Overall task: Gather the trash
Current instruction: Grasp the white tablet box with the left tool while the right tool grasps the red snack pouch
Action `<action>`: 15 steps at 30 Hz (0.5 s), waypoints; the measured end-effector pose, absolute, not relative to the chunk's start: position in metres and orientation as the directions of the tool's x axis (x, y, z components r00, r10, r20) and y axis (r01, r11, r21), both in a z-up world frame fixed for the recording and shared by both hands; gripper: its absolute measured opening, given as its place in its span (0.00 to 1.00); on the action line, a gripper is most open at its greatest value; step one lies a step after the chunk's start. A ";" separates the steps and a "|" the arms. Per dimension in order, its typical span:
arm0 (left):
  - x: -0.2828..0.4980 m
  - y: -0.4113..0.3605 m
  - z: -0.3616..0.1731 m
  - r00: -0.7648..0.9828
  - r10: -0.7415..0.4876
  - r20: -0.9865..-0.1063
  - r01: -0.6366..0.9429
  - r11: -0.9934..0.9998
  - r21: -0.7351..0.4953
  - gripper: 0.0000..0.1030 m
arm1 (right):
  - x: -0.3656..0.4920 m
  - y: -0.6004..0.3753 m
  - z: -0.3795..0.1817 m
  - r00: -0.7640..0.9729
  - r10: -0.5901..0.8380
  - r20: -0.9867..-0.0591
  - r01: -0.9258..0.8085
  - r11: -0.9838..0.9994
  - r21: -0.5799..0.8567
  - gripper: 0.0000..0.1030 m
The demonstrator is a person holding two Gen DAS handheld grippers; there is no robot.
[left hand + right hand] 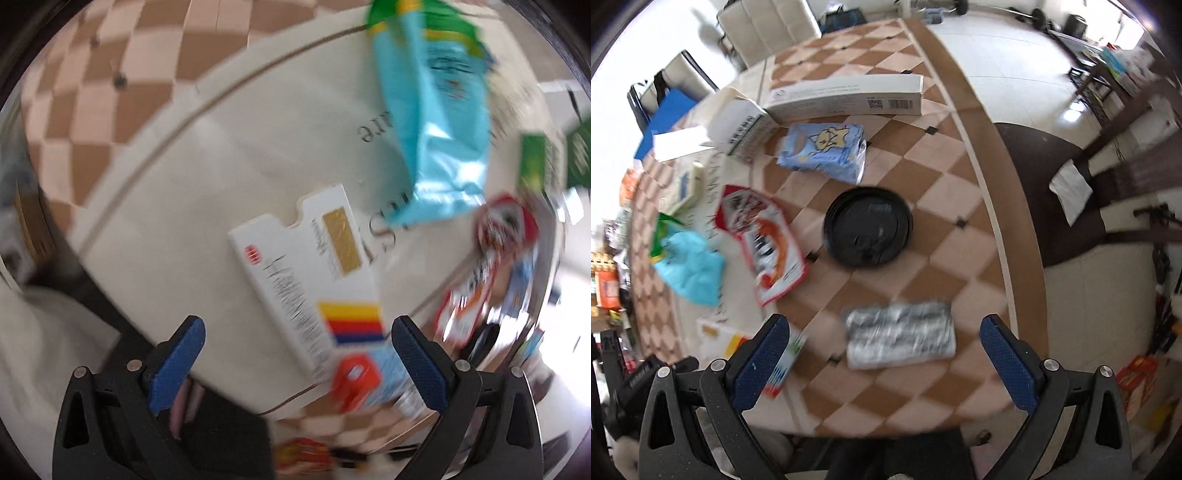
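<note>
My left gripper [295, 354] is open and empty, just above a white carton with yellow, red and blue stripes [314, 280] lying on a cream cloth [207, 177]. A light blue wrapper [439, 122] lies beyond it, a red snack bag [491, 266] to the right. My right gripper [882, 354] is open and empty over the checkered table [942, 206], with a silver foil blister pack [899, 334] between its fingers. A black round lid [867, 226] lies farther out. The red snack bag [762, 240], blue wrapper [690, 267] and a pale blue star bag [823, 151] lie left.
A long white box [846, 98] and an open white carton [742, 129] lie at the table's far side. A dark chair with a white cloth [1071, 192] stands right of the table. More packets [354, 380] sit near my left gripper.
</note>
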State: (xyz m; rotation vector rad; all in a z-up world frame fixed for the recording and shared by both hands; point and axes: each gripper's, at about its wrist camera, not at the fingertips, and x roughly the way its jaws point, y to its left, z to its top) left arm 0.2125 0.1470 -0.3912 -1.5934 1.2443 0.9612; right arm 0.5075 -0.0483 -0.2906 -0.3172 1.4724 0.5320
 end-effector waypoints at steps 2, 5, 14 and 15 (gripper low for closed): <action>0.215 0.151 -0.402 0.202 -0.309 -0.929 -0.972 -0.183 -0.150 0.91 | 0.522 -0.037 -0.302 0.002 0.134 -0.991 -0.538 0.836 0.112 1.00; 0.217 0.155 -0.410 0.190 -0.298 -0.935 -0.966 -0.227 -0.124 0.71 | 0.536 -0.020 -0.314 -0.024 0.127 -0.992 -0.567 0.815 0.118 1.00; 0.230 0.177 -0.387 -0.018 -0.151 -0.988 -0.991 0.133 -0.002 0.70 | 0.506 0.059 -0.334 -0.068 0.123 -0.990 -0.768 0.627 0.131 1.00; 0.230 0.182 -0.384 -0.046 -0.128 -0.991 -0.982 0.188 0.022 0.70 | 0.500 0.070 -0.336 -0.066 0.122 -0.990 -0.785 0.606 0.127 1.00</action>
